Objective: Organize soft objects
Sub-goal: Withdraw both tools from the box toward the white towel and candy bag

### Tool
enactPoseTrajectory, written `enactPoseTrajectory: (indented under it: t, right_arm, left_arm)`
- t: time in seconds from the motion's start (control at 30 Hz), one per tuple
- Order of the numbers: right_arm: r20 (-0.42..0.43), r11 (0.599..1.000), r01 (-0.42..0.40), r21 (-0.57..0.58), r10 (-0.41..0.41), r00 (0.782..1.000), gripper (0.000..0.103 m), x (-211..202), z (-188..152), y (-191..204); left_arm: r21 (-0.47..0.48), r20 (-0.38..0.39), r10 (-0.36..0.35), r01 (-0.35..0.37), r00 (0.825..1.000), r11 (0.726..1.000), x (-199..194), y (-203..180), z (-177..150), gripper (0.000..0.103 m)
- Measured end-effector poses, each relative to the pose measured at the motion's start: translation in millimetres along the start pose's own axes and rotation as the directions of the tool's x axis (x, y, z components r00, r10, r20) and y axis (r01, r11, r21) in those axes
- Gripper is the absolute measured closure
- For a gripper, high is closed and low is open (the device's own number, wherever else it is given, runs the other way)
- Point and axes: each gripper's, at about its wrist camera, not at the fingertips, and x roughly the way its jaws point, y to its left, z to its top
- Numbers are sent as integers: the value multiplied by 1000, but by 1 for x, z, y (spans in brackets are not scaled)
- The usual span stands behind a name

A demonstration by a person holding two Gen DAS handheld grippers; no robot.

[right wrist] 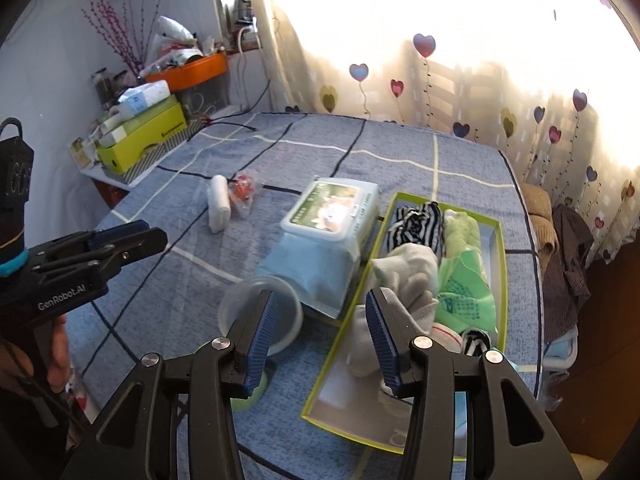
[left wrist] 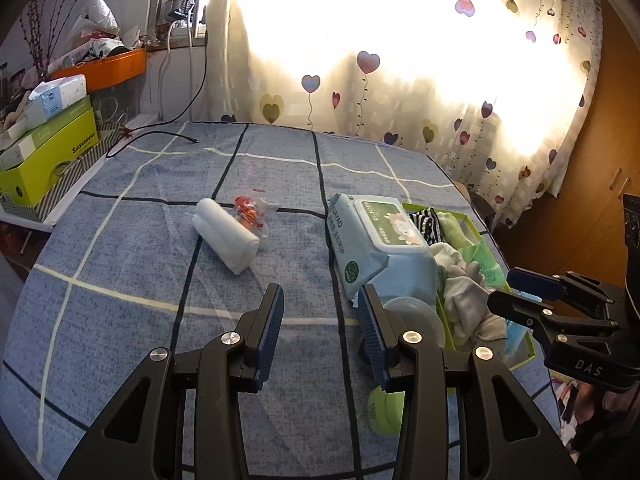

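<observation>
Where the blue checked bed cover [right wrist: 400, 148] spans the whole work surface, the green-rimmed box [right wrist: 502, 280] lies on its right part and contains striped, pale green and white soft items, with the white socks [right wrist: 404, 276] draped over the box's near left wall and the wipes pack [right wrist: 328, 236] touching that wall from outside. The rolled white cloth [left wrist: 226, 236] lies well apart to the left, just beside a small clear packet with orange contents [left wrist: 252, 212]. The left tool [left wrist: 320, 332] hangs open and empty above the cover, and the right tool [right wrist: 320, 340] is parted above the socks with nothing gripped.
</observation>
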Motion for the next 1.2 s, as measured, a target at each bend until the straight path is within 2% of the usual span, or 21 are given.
enactPoseTrajectory:
  t: [0.43, 0.77, 0.9, 1.2]
  right_arm:
    - [-10, 994, -54, -96, 53, 999, 57, 13, 30, 49]
    - [-32, 988, -84, -133, 81, 996, 56, 30, 52, 69]
    - [-50, 986, -91, -138, 84, 995, 50, 39, 58, 75]
    - [-75, 981, -116, -156, 106, 992, 50, 57, 78, 88]
  left_arm:
    - [-47, 11, 43, -43, 999, 998, -2, 38, 3, 63]
    - [-71, 5, 65, -64, 998, 995, 5, 62, 7, 63]
    - [-86, -2, 71, -71, 997, 994, 8, 76, 6, 63]
    - [-121, 4, 105, -104, 994, 987, 9, 100, 13, 63]
